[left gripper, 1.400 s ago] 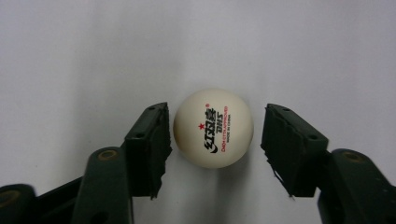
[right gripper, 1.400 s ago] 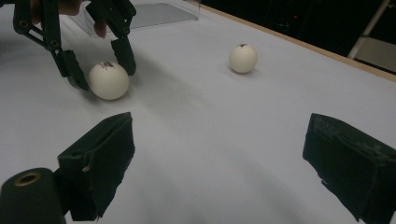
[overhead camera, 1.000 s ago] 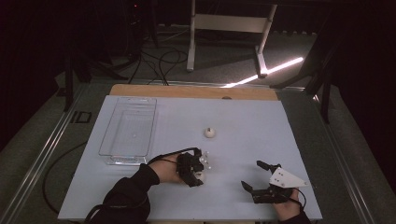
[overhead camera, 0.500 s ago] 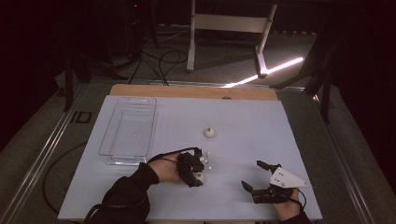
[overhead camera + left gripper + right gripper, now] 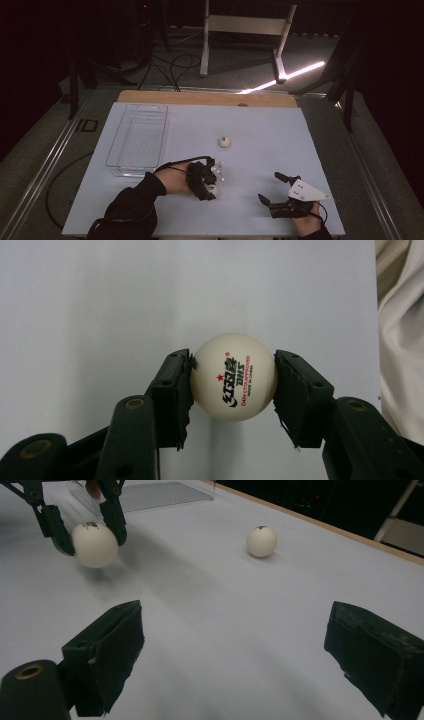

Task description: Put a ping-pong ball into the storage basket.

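My left gripper is shut on a white ping-pong ball with red and black print, one pad pressing each side. In the high view this gripper is near the table's front centre, and the ball shows at its tip. The right gripper view shows the held ball close over the white surface with a shadow beneath it. A second white ball rests alone farther back. My right gripper stands open at the front right with nothing between its pads.
A clear plastic tray lies at the left of the white table top, and its corner also shows in the right gripper view. A wooden strip borders the far edge. Beyond it stand a frame and cables on a dark floor.
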Action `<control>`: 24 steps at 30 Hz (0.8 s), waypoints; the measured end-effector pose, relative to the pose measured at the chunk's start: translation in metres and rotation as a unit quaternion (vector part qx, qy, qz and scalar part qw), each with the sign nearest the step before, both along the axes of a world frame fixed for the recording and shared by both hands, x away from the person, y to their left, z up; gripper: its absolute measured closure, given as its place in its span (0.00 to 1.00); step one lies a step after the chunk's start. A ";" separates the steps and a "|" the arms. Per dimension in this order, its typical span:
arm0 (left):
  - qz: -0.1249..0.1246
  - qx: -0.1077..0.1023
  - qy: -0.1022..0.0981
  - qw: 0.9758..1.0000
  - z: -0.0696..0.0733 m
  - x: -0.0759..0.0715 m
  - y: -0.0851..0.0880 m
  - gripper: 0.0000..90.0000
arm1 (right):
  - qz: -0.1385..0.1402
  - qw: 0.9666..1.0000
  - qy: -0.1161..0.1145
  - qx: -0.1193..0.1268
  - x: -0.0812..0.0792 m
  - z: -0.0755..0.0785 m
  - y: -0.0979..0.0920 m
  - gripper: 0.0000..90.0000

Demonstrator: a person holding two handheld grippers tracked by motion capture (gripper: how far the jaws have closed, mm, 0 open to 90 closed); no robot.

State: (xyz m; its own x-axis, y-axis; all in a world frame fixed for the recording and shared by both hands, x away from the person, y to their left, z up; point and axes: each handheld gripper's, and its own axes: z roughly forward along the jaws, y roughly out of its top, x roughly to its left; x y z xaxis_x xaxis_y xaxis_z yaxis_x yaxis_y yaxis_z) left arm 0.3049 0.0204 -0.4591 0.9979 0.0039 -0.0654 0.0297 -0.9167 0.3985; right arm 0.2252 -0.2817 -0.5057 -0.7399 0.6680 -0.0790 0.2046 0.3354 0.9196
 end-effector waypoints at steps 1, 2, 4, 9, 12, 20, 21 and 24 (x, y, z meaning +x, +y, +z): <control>-0.002 0.000 -0.004 1.000 0.001 0.000 0.000 0.58 | 0.000 1.000 -0.001 -0.001 0.000 0.000 0.000 0.10; 0.001 -0.002 -0.003 1.000 0.003 -0.001 0.001 0.58 | 0.000 1.000 -0.001 -0.001 0.000 0.000 0.000 0.10; -0.002 0.000 -0.006 1.000 0.005 -0.001 0.001 0.58 | 0.000 1.000 -0.001 -0.001 0.000 -0.001 0.000 0.10; -0.010 0.004 -0.004 1.000 0.010 -0.004 0.002 0.58 | -0.001 1.000 -0.002 -0.001 0.000 0.000 0.000 0.10; -0.012 0.006 -0.004 1.000 0.013 -0.006 0.003 0.58 | -0.002 1.000 -0.001 -0.001 0.000 0.000 0.000 0.10; -0.018 0.008 -0.010 1.000 0.019 -0.008 0.006 0.58 | -0.001 1.000 -0.001 0.001 0.000 -0.001 0.000 0.10; -0.014 0.010 -0.008 1.000 0.019 -0.007 0.006 0.58 | -0.001 1.000 0.000 0.001 0.000 -0.001 0.000 0.10; -0.013 0.007 -0.008 1.000 0.022 -0.006 0.007 0.58 | 0.000 1.000 0.000 0.000 0.001 -0.001 0.000 0.10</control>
